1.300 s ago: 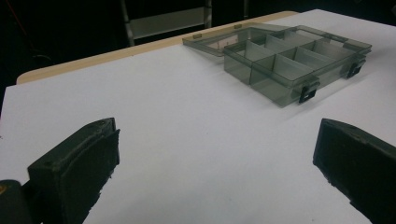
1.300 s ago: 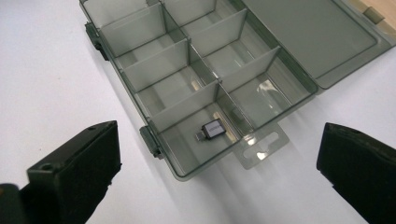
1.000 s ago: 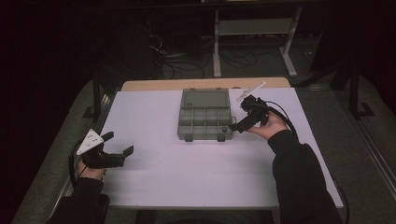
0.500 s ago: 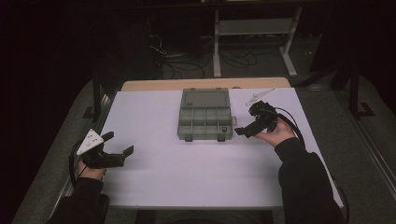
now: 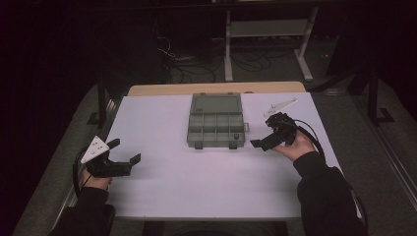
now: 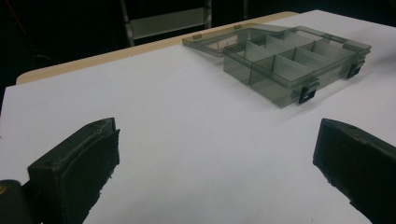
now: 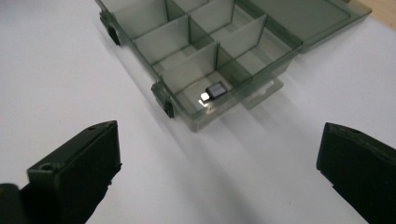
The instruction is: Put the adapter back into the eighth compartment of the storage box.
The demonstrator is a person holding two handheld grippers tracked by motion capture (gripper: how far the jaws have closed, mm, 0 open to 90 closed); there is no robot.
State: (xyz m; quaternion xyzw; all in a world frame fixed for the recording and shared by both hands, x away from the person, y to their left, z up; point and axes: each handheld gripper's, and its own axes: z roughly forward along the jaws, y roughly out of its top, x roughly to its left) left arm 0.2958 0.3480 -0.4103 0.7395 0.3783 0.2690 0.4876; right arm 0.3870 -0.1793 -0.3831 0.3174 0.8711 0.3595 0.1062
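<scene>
I am looking down at a table [image 5: 206, 196] that is wearing a white sheet over most of its top, with a strip of tan wood [image 5: 162, 89] showing along the far edge. A grey box [image 5: 216, 123] is sitting open toward the far middle of the sheet, its lid lying flat behind it and its dividers splitting it into compartments. In the right gripper view I am seeing a small dark part [image 7: 214, 90] lying in the near corner compartment.
</scene>
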